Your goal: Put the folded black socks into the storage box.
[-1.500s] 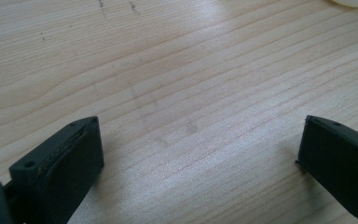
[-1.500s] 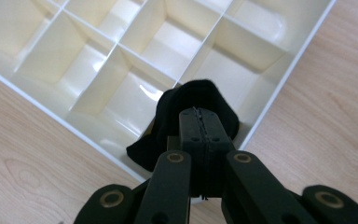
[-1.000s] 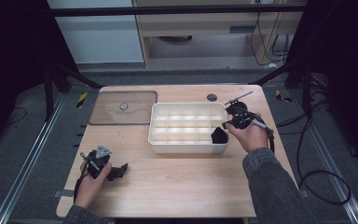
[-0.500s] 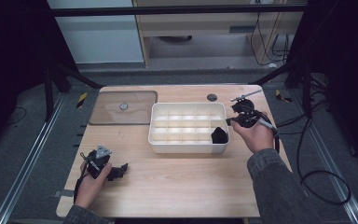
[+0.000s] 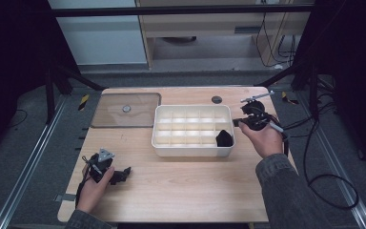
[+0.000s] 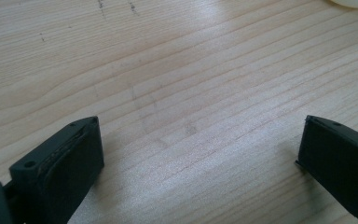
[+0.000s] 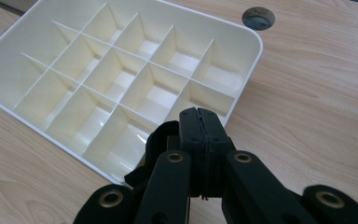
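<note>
Black cloth [image 5: 224, 138] sits bunched in the tray's [image 5: 190, 149] 4 o'clock cell, right gripper [image 5: 244, 122] pressed together just off its 3 o'clock rim, left gripper [image 5: 119, 174] spread idle; cloth could spring out uncompressed.

Even overhead light falls on the wooden table [image 5: 181, 186] while we see the surrounding floor and frame sink into near black. The white tray [image 5: 190, 149] is the brightest spot, its walls slightly washed out; in the right gripper view its compartment floors carry soft glare. The high view is grainy and soft. In the left gripper view we find sharp wood grain, faint shadows beside the jaws, and blurred near edges.
</note>
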